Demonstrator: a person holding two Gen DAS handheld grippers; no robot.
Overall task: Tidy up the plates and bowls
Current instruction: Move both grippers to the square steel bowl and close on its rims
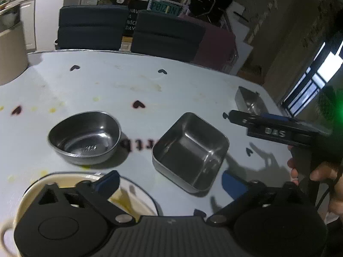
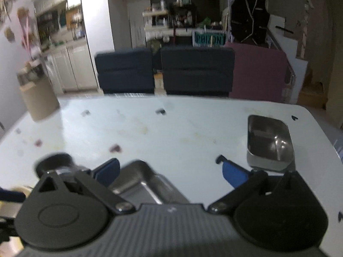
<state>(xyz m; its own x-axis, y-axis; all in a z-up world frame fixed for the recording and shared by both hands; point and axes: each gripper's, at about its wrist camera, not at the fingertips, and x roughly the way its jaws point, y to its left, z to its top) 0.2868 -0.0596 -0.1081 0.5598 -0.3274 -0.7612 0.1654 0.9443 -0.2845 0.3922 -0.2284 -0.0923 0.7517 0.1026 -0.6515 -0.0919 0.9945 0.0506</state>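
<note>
In the left wrist view a round steel bowl and a square steel bowl stand on the white table. A second square steel bowl stands at the far right. A cream plate lies under my open, empty left gripper. The right gripper's body hangs at the right. In the right wrist view my open, empty right gripper hovers over a square bowl. The other square bowl stands to the right. The round bowl is at the left.
Two dark chairs stand behind the table's far edge. A beige container stands at the far left corner. The tablecloth has small heart marks and yellow stains.
</note>
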